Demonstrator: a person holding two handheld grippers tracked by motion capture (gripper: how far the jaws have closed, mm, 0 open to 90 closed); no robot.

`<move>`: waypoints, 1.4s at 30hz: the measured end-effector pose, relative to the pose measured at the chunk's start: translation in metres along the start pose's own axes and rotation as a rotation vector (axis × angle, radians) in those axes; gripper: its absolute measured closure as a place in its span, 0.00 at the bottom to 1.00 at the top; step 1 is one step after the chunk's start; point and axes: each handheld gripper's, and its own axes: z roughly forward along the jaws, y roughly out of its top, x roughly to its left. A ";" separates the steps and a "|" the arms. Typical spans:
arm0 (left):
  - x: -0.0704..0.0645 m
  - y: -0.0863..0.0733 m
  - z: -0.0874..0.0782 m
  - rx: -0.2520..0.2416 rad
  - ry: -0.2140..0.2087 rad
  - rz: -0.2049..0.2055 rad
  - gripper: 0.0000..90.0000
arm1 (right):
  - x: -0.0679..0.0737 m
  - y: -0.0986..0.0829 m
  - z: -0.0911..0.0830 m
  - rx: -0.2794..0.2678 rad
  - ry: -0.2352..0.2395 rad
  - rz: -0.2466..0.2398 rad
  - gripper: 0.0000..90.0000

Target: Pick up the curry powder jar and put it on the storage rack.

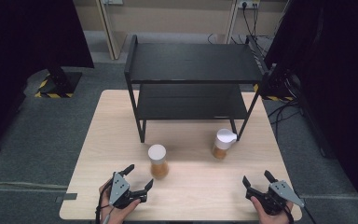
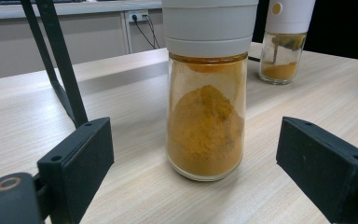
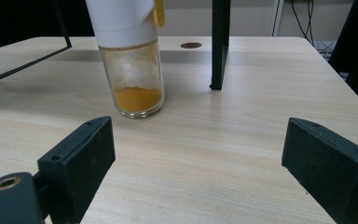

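Note:
Two glass jars of orange powder with white caps stand upright on the wooden table. The fuller jar stands close in front of my left gripper, whose jaws are spread wide on either side of it without touching. The other jar, with a spout cap and little powder, stands farther ahead and to the left of my right gripper, which is open with nothing between its jaws.
A black two-tier metal rack stands at the back of the table; one of its legs rises just right of the spout jar. A round hole marks the tabletop beyond it. Cables trail at right.

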 end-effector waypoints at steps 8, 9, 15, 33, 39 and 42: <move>0.002 0.010 0.005 -0.023 -0.019 -0.002 0.12 | 0.000 0.001 0.000 0.007 0.006 0.005 0.10; 0.003 0.012 0.007 -0.026 -0.022 -0.004 0.12 | 0.000 0.001 0.000 0.008 0.006 0.006 0.10; 0.005 0.021 0.017 -0.029 -0.038 -0.003 0.12 | 0.000 0.001 0.000 0.007 0.004 0.010 0.10; 0.007 0.042 0.052 -0.007 -0.075 0.037 0.21 | -0.001 0.002 0.001 0.014 0.008 0.009 0.10; 0.007 0.044 0.058 0.002 -0.074 0.025 0.25 | -0.001 0.002 0.001 0.013 0.008 0.009 0.10; 0.007 0.043 0.059 0.000 -0.072 0.016 0.28 | -0.001 0.002 0.001 0.014 0.009 0.008 0.10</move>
